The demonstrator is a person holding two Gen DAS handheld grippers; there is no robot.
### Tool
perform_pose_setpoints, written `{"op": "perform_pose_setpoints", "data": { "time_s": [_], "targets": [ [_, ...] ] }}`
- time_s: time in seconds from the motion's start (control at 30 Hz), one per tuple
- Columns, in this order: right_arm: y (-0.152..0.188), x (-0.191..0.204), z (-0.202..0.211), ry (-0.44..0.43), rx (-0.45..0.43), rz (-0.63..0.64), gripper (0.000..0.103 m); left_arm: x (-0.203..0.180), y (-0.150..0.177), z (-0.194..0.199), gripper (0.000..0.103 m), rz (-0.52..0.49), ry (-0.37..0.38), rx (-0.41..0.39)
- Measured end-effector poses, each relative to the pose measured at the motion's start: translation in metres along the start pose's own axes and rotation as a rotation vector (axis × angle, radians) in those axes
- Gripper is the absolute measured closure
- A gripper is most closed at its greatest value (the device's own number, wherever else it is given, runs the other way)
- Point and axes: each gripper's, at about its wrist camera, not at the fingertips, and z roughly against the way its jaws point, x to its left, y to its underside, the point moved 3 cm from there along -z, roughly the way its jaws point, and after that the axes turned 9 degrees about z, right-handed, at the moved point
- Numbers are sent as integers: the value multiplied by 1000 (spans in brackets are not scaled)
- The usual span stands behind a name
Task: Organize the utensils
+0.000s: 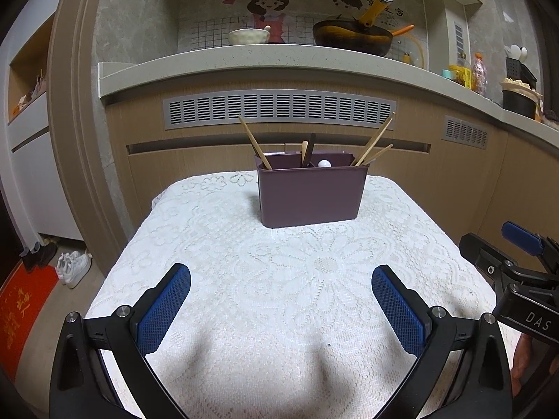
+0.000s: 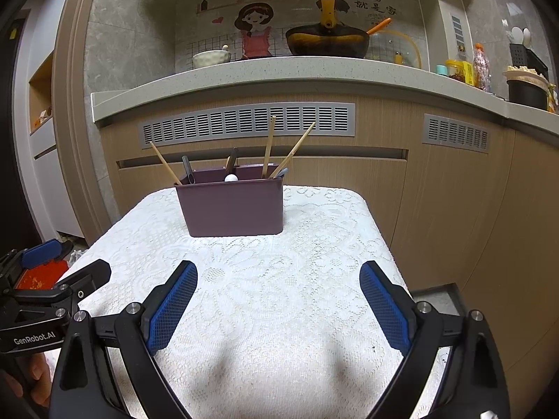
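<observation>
While both fingers (image 1: 398, 310) gape empty, utensil holder (image 1: 311, 193) well ahead, apart.

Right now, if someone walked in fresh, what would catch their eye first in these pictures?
Probably the purple box standing at the far end of the white lace cloth, with chopsticks and other utensils poking out at angles. Next, the left gripper and right gripper, both open and empty, hovering over the near end of the cloth. Behind, a dark wok with a yellow handle sits on the counter.

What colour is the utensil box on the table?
Dark purple; the box shows best in the left wrist view.
</observation>
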Motion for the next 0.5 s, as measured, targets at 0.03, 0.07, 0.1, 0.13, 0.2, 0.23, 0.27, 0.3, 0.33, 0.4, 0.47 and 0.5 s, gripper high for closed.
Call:
{"op": "perform_pose_setpoints", "data": {
  "time_s": [0.03, 0.07, 0.1, 0.13, 0.2, 0.23, 0.27, 0.3, 0.33, 0.4, 0.47, 0.5],
  "targets": [
    [0, 0, 0, 0, 0, -1, 10, 0, 0, 0, 0, 1, -2, -1],
    [0, -1, 0, -1, -1, -3, 10, 0, 0, 0, 0, 2, -3, -2],
    [1, -1, 0, -2, -1, -4, 10, 0, 0, 0, 0, 1, -3, -2],
    [1, -1, 0, -2, -2, -4, 10, 0, 0, 1, 0, 0, -5, -3],
    [1, -1, 0, -2, -2, -4, 10, 0, 0, 1, 0, -4, -7, -5],
    [1, -1, 0, -2, -2, -4, 10, 0, 1, 1, 0, -6, -8, -6],
    [1, -1, 0, -2, -2, -4, 10, -1, 1, 1, 0, -7, -9, -8],
    [1, -1, 0, -2, -2, -4, 10, -1, 1, 2, 0, -8, -10, -9],
    [1, -1, 0, -2, -2, -4, 10, -1, 1, 2, 0, -7, -12, -11],
    [1, -1, 0, 0, -2, -3, 10, -1, 1, 2, 0, -7, -13, -13],
    [1, -2, 0, -1, 0, -4, 10, 0, 1, 2, 0, -6, -16, -17],
    [1, -2, 0, -1, 2, -5, 10, 0, 1, 2, 0, -8, -18, -22]
  ]
}}
